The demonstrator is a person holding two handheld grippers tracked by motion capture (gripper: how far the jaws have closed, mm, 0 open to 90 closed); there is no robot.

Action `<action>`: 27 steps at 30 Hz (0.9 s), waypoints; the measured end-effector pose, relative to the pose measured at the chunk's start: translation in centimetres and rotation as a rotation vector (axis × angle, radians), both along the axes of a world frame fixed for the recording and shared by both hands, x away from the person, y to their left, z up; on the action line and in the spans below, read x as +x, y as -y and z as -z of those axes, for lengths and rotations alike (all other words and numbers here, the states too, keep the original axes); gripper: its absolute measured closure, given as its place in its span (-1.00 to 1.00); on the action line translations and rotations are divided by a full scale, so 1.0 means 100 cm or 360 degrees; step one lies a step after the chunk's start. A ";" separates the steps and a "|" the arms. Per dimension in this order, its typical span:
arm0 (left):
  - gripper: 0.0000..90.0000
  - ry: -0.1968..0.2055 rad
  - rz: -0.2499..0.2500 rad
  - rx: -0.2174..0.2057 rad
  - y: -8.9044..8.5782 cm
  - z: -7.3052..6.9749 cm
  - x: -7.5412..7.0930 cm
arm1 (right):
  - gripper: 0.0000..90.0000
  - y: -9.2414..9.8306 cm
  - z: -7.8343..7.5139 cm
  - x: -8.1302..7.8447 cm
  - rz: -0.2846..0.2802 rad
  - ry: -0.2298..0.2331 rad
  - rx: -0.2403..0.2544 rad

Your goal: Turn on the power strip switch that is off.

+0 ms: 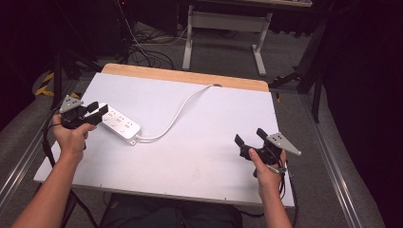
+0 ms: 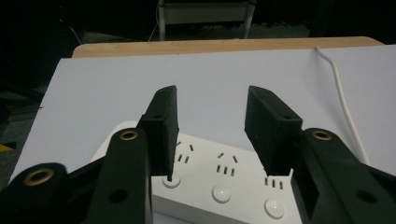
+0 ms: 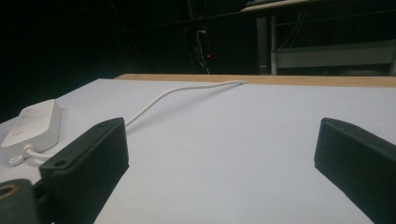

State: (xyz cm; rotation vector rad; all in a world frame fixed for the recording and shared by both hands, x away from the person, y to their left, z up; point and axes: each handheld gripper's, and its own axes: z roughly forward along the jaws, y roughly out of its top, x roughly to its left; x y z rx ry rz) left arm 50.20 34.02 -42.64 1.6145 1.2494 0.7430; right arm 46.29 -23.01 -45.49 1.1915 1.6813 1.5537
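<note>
A white power strip [image 1: 119, 124] with several sockets and round buttons lies on the left of the white tabletop [image 1: 204, 147]. Its white cable [image 1: 176, 116] curves away to the table's far edge. My left gripper [image 1: 100, 110] hangs over the strip's left end, open, with nothing between its jaws. In the left gripper view the jaws [image 2: 212, 100] stand apart just above the power strip [image 2: 224, 186]. My right gripper [image 1: 249, 136] is held open near the table's front right, away from the strip. In the right gripper view the power strip [image 3: 35, 123] and its cable [image 3: 159, 100] lie far left of the wide-open gripper [image 3: 219, 135].
A wooden strip [image 1: 190, 76] borders the table's far edge. Beyond it stand a white desk frame [image 1: 223, 33] and loose cables on the floor [image 1: 147, 52]. The table's front edge runs just ahead of the person's forearms.
</note>
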 end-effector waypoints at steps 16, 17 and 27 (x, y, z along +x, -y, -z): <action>-0.20 0.0075 -0.0116 0.0013 0.004 -0.008 -0.006 | -0.93 0.000 0.000 0.000 -0.0002 -0.0003 -0.0004; -0.22 0.0076 -0.0123 0.0018 0.004 -0.008 -0.006 | -0.93 0.000 0.000 0.000 -0.0004 -0.0007 -0.0003; -0.72 0.0058 -0.0246 -0.0013 0.005 -0.009 -0.004 | -0.93 0.000 0.000 0.000 -0.0004 -0.0008 -0.0002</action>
